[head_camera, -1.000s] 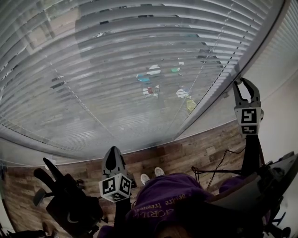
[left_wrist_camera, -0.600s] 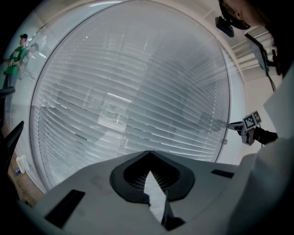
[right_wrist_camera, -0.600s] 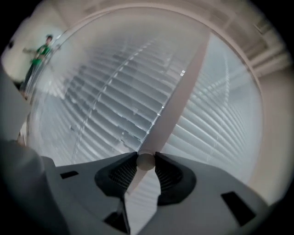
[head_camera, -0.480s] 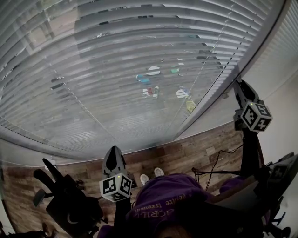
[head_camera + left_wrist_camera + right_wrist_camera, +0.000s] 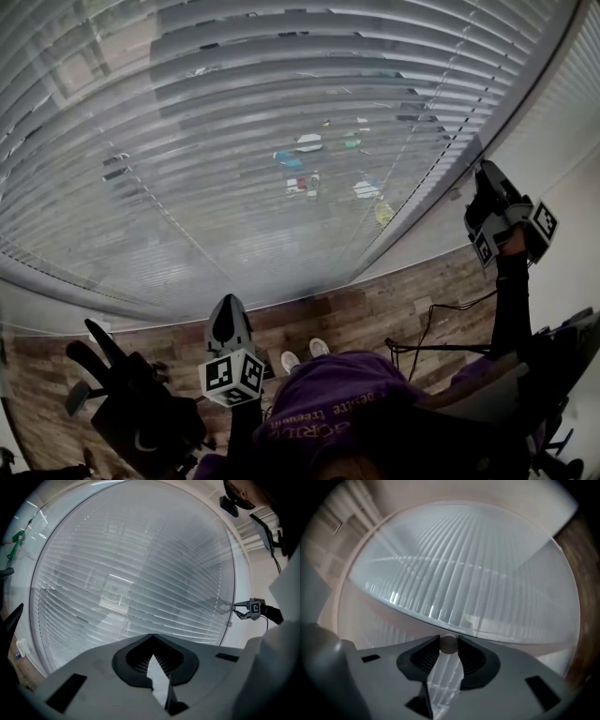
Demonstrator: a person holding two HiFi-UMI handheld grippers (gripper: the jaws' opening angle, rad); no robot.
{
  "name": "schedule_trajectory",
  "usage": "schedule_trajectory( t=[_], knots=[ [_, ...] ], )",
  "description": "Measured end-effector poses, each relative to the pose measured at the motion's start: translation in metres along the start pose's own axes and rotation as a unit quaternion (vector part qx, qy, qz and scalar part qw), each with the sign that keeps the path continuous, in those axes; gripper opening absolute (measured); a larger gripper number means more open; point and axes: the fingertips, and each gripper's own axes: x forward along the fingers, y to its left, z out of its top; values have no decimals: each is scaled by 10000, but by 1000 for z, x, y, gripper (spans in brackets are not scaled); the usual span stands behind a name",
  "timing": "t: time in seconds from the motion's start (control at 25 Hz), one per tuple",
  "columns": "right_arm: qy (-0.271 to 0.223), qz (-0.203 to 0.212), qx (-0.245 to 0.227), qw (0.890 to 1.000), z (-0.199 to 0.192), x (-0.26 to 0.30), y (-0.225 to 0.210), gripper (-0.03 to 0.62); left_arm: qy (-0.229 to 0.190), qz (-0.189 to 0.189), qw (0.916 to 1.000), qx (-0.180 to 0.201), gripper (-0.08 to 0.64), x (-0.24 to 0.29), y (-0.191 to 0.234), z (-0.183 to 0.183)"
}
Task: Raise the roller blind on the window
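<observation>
the pale grey slatted blind [image 5: 281, 141] hangs fully down over the window, so the raising looks barely begun. at its right edge the right gripper [image 5: 487, 173] pinches a small pale round knob [image 5: 449, 645], likely the blind's control. the left gripper [image 5: 228, 306] waits low, clenched on nothing.

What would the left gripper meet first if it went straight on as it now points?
Probably the blind; nothing else shows in that line, though depth is unclear.

text: pale lettering on purple garment [image 5: 323, 389] | upside down, too distorted to read | nothing else legible
</observation>
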Motion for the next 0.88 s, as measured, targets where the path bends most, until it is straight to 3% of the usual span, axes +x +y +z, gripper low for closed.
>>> schedule_trajectory(
  t=[0.16, 0.28, 0.64, 0.88],
  knots=[
    [-141, 280, 1700, 9850, -1, 0, -6, 124, 4, 3, 10000, 12, 2, 2, 0, -1],
    [-286, 522, 2451, 9677, -4, -1, -5, 124, 5, 0, 10000, 33, 2, 3, -1, -1],
    [-1154, 824, 3070, 9411, -2, -4, -4, 124, 3, -25, 10000, 89, 2, 7, -5, 2],
    [-900, 1074, 2576, 9560, -5, -6, 4, 124, -13, 13, 9999, 154, 2, 4, -6, 5]
  ],
)
